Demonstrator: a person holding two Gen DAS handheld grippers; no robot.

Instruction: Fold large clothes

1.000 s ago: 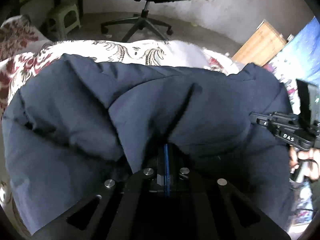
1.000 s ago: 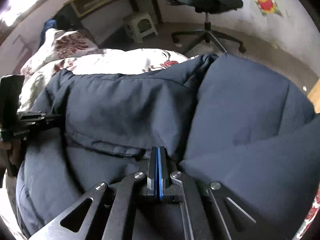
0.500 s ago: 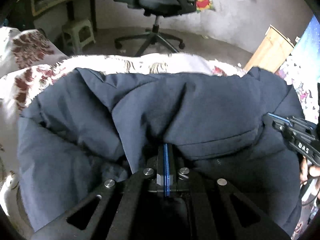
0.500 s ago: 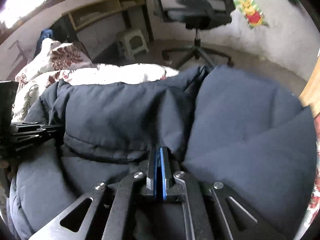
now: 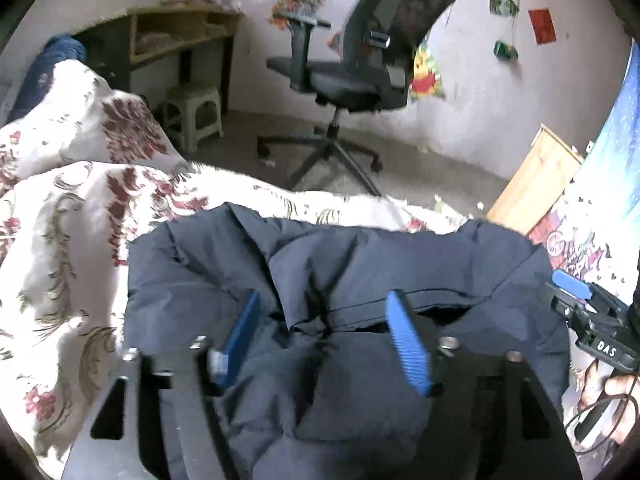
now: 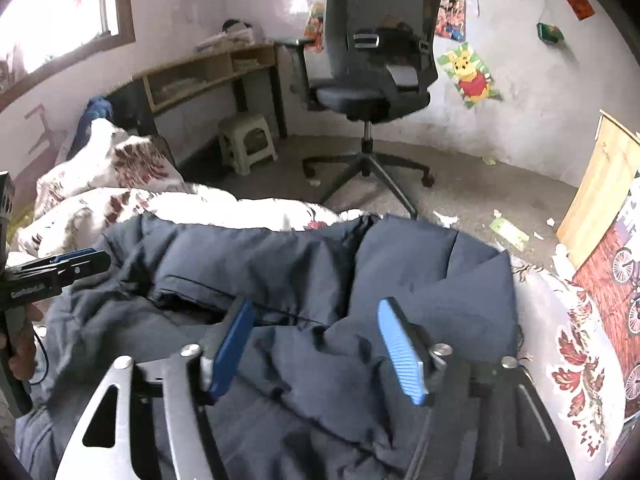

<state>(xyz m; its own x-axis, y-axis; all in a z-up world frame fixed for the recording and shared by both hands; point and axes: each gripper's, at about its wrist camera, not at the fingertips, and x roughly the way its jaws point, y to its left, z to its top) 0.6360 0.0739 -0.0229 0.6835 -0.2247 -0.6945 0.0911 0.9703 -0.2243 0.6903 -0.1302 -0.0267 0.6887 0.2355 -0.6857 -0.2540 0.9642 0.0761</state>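
A dark navy padded jacket (image 5: 360,256) lies bunched and partly folded on the floral bedspread (image 5: 60,240). My left gripper (image 5: 324,296) hovers above its folded edge, jaws opening, blue pads apart and clear of the cloth beneath. In the right wrist view the same jacket (image 6: 420,264) fills the lower half. My right gripper (image 6: 314,304) is above it, jaws also opening, with only loose fabric under the gap. Each gripper shows at the edge of the other view: the right gripper (image 5: 572,292) and the left gripper (image 6: 80,260), both held by a hand.
A black office chair (image 5: 352,80) stands on the floor beyond the bed, with a small plastic stool (image 5: 196,116) and a wooden desk (image 5: 168,32) to its left. A wooden board (image 5: 532,184) leans at the right. Bits of litter lie on the floor (image 6: 504,232).
Both grippers went from shut on jacket fabric to open, letting it go. Both have risen and tilted up, so more of the room and chair shows; the jacket now lies lower.
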